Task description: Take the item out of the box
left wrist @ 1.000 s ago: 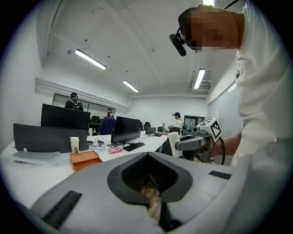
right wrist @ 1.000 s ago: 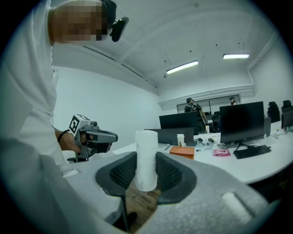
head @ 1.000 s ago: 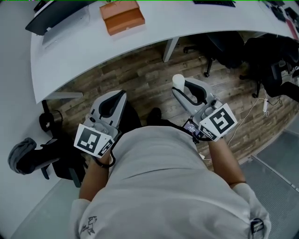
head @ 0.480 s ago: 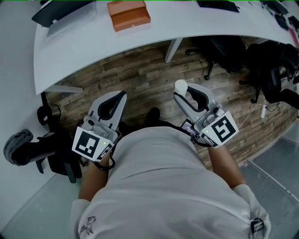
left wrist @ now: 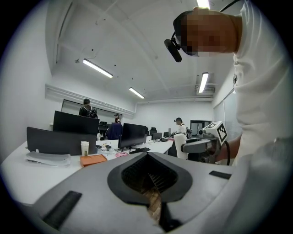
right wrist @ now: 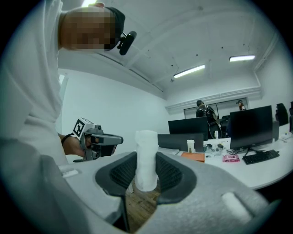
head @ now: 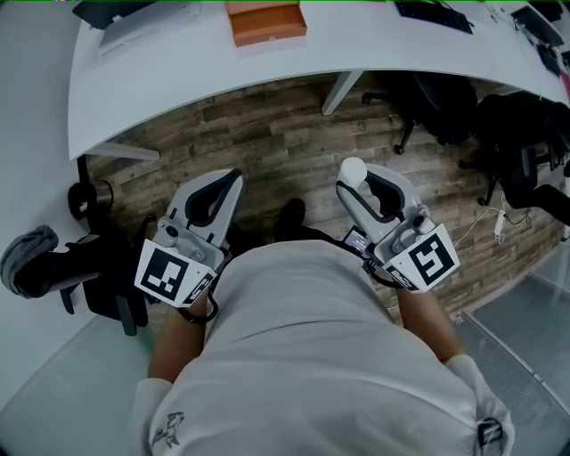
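Note:
An orange box sits on the white curved desk at the top edge of the head view; it also shows far off as the orange box and orange box in the two gripper views. My right gripper is shut on a white cylindrical item, which stands upright between the ribbed pads as the white item. My left gripper has its jaws together with nothing in them. Both are held over the wooden floor in front of my body, well short of the desk.
Black office chairs stand under the desk at the right. A dark chair with a grey bundle is at the left, and a white cable lies on the floor. Monitors and several people are beyond the desk.
The desk and orange box have slid toward the top edge of the head view. Both grippers sit slightly lower and further right in the picture, with the white item still held.

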A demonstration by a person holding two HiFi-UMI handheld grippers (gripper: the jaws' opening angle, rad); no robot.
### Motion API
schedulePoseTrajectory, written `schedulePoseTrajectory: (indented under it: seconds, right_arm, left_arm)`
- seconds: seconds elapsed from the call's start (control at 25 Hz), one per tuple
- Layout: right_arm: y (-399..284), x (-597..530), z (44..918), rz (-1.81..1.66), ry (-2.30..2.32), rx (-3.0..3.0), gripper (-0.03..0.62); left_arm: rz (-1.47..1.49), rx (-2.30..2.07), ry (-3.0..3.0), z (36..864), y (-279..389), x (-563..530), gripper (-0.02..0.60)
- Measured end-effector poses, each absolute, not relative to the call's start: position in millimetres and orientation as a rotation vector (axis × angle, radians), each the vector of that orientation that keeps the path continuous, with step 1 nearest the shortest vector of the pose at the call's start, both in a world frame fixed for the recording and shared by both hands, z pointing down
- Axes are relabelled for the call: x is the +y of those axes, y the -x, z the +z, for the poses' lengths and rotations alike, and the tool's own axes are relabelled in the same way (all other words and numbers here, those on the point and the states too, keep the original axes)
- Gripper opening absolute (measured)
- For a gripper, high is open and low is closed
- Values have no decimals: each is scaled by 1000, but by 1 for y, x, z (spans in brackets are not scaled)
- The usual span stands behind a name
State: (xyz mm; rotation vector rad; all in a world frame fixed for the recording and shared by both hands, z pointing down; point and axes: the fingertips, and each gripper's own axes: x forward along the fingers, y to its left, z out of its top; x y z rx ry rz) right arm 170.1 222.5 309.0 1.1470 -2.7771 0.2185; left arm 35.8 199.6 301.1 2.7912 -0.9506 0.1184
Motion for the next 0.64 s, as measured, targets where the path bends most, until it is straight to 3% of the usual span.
schedulePoseTrajectory:
  seconds: [0.64]
  right_arm:
    - [-172, 228, 295, 171, -1140, -2801, 127]
  left_arm:
    - [96, -955, -2801, 294, -40, 204, -2]
